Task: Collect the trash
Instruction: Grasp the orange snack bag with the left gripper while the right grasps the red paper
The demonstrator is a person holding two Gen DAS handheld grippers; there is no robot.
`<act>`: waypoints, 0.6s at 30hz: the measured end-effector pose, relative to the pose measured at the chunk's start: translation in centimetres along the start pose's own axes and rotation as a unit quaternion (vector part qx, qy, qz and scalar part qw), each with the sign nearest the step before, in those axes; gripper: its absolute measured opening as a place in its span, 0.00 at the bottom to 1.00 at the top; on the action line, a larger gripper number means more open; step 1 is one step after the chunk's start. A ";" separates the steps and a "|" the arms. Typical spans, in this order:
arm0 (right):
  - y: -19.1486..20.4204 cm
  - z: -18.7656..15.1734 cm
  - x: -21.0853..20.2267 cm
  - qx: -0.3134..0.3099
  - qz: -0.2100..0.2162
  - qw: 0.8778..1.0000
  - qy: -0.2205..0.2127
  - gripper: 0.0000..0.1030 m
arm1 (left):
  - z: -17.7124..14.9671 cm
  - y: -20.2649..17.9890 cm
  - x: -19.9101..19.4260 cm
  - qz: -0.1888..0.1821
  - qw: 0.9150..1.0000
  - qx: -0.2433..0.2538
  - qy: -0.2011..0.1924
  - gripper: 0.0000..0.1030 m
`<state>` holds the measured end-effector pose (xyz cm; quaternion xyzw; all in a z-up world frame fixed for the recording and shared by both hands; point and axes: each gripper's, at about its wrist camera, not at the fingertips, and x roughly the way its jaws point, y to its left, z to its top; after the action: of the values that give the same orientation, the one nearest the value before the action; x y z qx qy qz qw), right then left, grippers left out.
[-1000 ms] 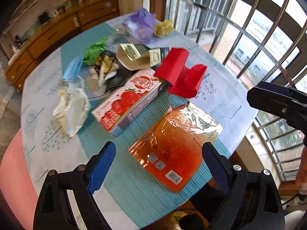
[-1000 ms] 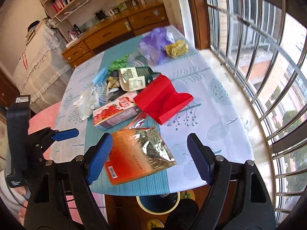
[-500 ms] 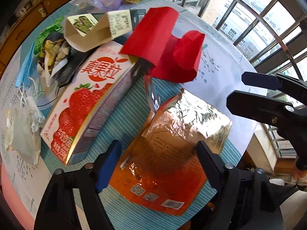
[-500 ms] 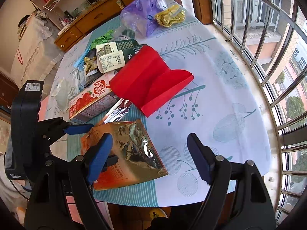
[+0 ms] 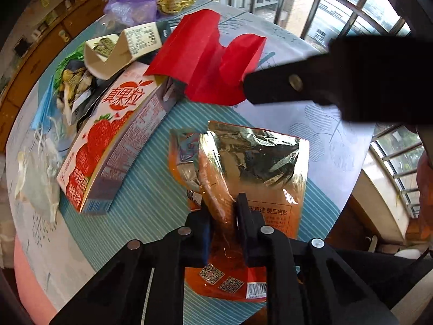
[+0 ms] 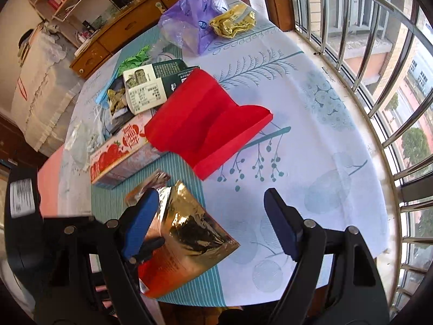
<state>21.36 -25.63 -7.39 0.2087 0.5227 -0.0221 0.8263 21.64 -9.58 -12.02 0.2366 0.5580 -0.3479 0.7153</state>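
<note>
Left gripper (image 5: 222, 216) fingers closing, pinching orange foil pouch (image 5: 259, 168).

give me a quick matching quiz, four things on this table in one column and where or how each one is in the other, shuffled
Things:
1. orange foil pouch
2. red folded paper
3. strawberry carton
4. purple plastic bag

Places or states:
A. far end of the table, beside a crumpled yellow wrapper
B. lying on its side on the striped mat
C. pinched in the left claw
D. overlapping the carton's far end

Pairs: 1-C, 2-D, 3-B, 4-A
</note>
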 end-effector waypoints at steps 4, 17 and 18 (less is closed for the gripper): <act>-0.2 1.4 0.6 0.036 0.013 0.999 0.001 0.75 | -1.1 0.5 -0.8 0.009 0.998 -0.059 -0.008 0.04; -1.3 5.8 5.0 0.200 0.042 0.979 0.016 0.77 | -2.1 4.5 -3.3 0.056 0.973 -0.210 -0.076 0.03; -1.5 6.0 5.4 0.212 0.039 0.976 0.019 0.77 | -2.2 4.6 -3.3 0.056 0.971 -0.218 -0.077 0.03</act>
<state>28.50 -28.21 -10.37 0.3998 0.5129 -0.0959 0.7536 23.29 -4.25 -9.61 0.0786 0.5497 -0.1950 0.8085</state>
